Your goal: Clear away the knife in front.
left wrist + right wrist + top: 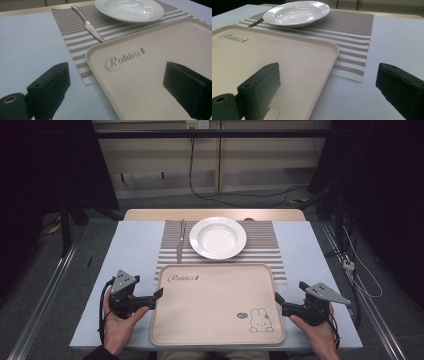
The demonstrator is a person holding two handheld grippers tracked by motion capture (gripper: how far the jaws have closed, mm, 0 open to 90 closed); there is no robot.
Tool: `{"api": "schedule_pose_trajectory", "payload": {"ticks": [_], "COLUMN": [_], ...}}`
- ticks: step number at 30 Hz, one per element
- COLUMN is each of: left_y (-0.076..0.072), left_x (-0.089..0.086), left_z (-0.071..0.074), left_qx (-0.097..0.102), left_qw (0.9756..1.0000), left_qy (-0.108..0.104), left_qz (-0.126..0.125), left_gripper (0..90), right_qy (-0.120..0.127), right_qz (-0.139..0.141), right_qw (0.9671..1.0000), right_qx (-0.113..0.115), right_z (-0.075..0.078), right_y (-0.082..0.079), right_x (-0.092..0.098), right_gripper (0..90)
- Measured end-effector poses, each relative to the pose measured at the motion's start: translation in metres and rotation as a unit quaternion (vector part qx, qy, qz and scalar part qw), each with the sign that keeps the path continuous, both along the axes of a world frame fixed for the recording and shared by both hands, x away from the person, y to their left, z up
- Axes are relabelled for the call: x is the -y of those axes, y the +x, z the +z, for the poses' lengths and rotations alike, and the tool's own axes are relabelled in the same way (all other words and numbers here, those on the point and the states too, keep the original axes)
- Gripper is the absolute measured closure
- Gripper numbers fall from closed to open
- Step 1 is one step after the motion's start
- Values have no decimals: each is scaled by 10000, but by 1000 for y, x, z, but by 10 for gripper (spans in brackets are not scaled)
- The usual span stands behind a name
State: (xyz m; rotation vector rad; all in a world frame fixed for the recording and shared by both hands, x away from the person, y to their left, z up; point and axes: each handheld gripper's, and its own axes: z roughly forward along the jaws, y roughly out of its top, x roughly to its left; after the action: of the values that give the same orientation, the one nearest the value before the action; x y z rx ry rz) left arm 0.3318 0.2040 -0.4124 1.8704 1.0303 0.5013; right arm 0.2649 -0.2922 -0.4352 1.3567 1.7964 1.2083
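Your jaws gape on both grippers (159, 296) (278, 300), straddling the tray's (210, 305) side rims at lower centre. Close unevenly and the tray may skew upward into the plate (218, 237).

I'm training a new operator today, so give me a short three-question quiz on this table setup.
1. True or false: the knife lies on the tray.
2. What stands on the striped mat: A a cup, B a white plate, C a bowl of fruit?
3. Are the jaws of the left gripper and right gripper open or shut?

Key: 1 false, it lies on the mat beside the plate. 2 B. 3 both open, at the tray's side edges.
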Motion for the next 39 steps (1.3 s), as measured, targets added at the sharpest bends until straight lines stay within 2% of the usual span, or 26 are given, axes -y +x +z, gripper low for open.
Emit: {"api": "schedule_pose_trajectory", "payload": {"ticks": [5, 8, 14, 16, 23, 26, 28, 30, 34, 35, 39], "left_y": [8, 14, 29, 35, 52, 58, 61, 62, 68, 71, 81], "left_x": [0, 1, 3, 5, 14, 19, 22, 24, 27, 27, 27], "left_z": [0, 1, 6, 8, 12, 14, 15, 16, 15, 15, 13], "left_qx": [-6, 5, 111, 95, 68, 22, 59, 102, 57, 60, 16], "left_qw": [10000, 9999, 9999, 9999, 10000, 9999, 9998, 9998, 9998, 9997, 9999], "left_qy": [13, 97, -21, 38, 7, 45, 41, 54, 98, 167, 127], "left_qz": [-50, 84, 79, 59, 4, -106, -185, -171, -150, -146, -92], "left_gripper": [63, 58, 63, 76, 68, 63, 59, 66, 65, 66, 69], "right_qy": [-8, -2, 14, 17, 17, 33, 26, 14, 27, 33, 22], "right_qz": [34, 59, 85, 91, 120, 125, 121, 132, 137, 134, 147], "right_qw": [10000, 10000, 10000, 9999, 9999, 9999, 9999, 9999, 9999, 9999, 9999], "right_qx": [-39, -40, -49, -57, -27, -34, -33, -24, -29, -39, -60], "right_z": [-1, -1, -1, -1, -1, -1, -1, -1, -1, -1, -2], "right_y": [1, 1, 2, 2, 1, 1, 1, 1, 1, 1, 3], "right_x": [0, 0, -1, -1, -1, -1, -1, -1, -1, -1, -1], "right_gripper": [51, 51, 51, 51, 51, 51, 51, 51, 51, 51, 51]}}
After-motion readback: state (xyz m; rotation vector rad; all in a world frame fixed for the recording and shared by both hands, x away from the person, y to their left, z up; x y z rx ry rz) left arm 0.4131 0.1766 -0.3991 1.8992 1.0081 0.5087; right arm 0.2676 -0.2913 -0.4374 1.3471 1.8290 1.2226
